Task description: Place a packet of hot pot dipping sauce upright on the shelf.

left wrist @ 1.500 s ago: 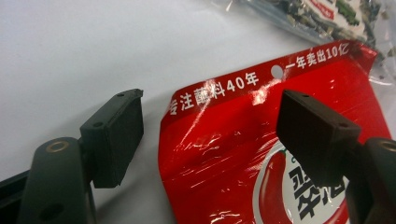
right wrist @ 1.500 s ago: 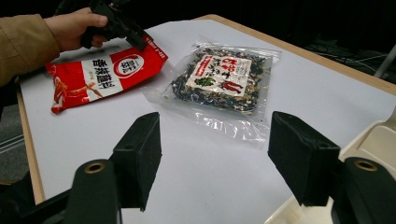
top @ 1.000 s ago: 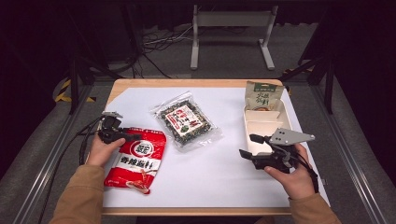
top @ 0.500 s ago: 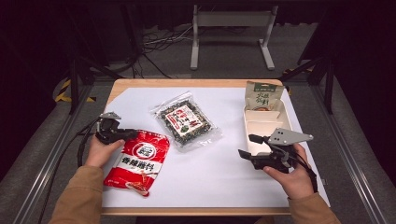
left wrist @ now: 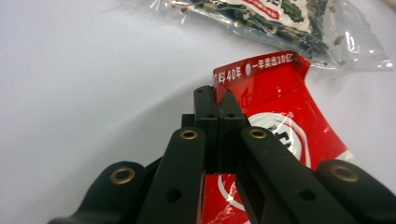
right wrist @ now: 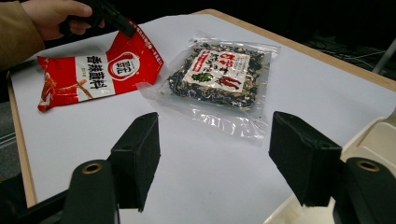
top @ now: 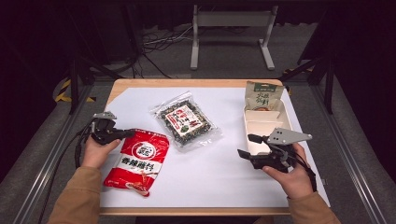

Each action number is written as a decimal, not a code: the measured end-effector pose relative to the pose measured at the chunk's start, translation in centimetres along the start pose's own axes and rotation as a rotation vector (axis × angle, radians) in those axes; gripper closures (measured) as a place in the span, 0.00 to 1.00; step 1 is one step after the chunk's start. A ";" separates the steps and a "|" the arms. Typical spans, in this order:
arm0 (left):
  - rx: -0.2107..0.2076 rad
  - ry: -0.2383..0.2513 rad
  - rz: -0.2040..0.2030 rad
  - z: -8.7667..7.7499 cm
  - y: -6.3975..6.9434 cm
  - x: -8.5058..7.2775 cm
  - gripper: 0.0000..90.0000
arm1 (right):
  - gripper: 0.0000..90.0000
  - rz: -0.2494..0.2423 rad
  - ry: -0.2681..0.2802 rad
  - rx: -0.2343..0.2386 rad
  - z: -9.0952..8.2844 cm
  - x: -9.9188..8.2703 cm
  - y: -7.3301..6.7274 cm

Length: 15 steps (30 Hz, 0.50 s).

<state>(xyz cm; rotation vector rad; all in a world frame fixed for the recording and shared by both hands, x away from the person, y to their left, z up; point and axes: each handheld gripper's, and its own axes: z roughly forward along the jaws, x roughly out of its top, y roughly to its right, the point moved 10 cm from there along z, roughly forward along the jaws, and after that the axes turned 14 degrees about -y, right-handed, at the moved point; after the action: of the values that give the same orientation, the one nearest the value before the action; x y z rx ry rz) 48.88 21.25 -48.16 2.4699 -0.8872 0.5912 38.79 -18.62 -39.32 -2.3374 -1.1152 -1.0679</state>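
Note:
A red snack packet (top: 137, 161) lies on the white sheet at the left. My left gripper (top: 128, 134) is shut on its top left corner; its jaws have just been closing with that edge between them. In the left gripper view the pads (left wrist: 217, 100) press together on the packet's red top strip (left wrist: 280, 102). The right gripper view shows that gripper (right wrist: 130, 29) lifting the packet's corner (right wrist: 93, 74) a little. My right gripper (top: 247, 145) hovers open at the right with nothing between its jaws (right wrist: 215, 158).
A clear bag of dark dried mix (top: 184, 122) lies in the middle, just right of the red packet. A white divided tray (top: 266, 126) sits at the right edge behind my right gripper, with a green packet (top: 263, 97) standing at its far end.
The left gripper's jaws have closed on the red packet's top corner, and that corner has lifted slightly. The right gripper has stayed where it was.

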 end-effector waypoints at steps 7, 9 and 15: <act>0.011 0.048 0.023 -2.4 1.0 0.4 1.00 | 0.46 0.008 0.016 -0.007 0.0 0.3 0.2; 0.013 0.064 0.026 -3.3 1.4 0.4 1.00 | 0.47 0.011 0.024 0.003 -0.1 0.5 0.1; 0.025 0.098 0.044 -5.2 2.7 0.8 1.00 | 0.48 -0.005 0.028 0.023 0.3 1.0 -0.4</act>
<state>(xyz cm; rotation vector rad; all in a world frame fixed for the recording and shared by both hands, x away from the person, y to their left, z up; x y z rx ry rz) 46.35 21.81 -42.80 2.4262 -0.9035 0.7358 39.01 -17.68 -38.81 -2.2953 -1.1181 -1.0808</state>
